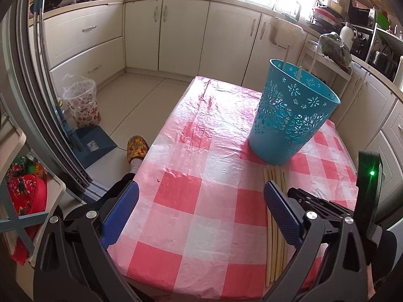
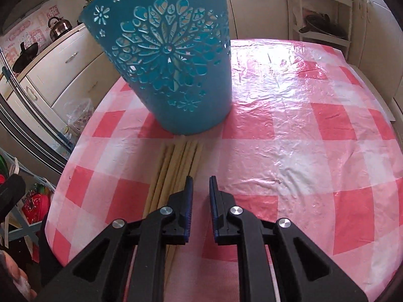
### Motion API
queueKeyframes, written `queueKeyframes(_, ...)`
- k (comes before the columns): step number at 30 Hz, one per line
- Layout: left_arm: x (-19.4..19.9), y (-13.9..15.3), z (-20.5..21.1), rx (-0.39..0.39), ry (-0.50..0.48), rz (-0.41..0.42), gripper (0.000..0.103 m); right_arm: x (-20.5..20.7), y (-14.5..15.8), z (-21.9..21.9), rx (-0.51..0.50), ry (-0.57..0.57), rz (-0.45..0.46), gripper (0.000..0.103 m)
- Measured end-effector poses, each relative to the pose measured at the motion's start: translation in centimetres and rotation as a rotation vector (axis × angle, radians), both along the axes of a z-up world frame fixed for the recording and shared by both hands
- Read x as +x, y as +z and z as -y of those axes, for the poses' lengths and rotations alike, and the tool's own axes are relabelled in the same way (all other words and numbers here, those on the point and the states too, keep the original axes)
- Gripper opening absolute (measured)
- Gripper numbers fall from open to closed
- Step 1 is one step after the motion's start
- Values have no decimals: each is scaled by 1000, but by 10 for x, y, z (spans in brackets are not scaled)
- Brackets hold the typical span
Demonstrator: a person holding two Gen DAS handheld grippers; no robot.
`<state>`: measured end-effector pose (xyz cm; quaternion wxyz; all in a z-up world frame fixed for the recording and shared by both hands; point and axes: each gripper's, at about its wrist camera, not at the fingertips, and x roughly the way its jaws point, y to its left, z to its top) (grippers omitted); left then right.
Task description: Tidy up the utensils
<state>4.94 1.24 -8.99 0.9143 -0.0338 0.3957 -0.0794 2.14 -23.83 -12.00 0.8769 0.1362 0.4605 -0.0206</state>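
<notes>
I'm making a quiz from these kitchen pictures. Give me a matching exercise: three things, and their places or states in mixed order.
Things:
1. basket
2. loose chopsticks
3. left gripper

States:
A. lying flat on the checked tablecloth
B. wide open, holding nothing
C. standing upright with a few sticks inside

Pairs: 1-C, 2-A, 3-B

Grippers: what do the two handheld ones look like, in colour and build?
Both share one build. The left gripper has black plastic arms with triangular cutouts, silver round pivot bolts and blue textured pads. The right gripper has the same black arms, silver bolts and blue pad edges. In the left wrist view, the right unit's black body shows a green light.
</notes>
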Motion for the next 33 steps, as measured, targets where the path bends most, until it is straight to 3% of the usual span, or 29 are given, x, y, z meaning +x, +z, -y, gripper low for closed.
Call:
queueKeyframes(11, 2, -4, 2, -1, -1, -15, 95, 9, -2, -8, 4, 9, -1, 14)
queueKeyframes(21, 4, -7, 9, 8, -17, -27, 95, 9, -3, -9, -119, 103, -39, 8)
queueKeyframes(25, 12, -21, 29, 44, -77, -72, 95, -4, -1, 10, -145, 111, -61, 8)
queueKeyframes(33, 36, -56, 80, 161, -144, -138, 95, -16, -1, 38, -47, 58, -36, 8)
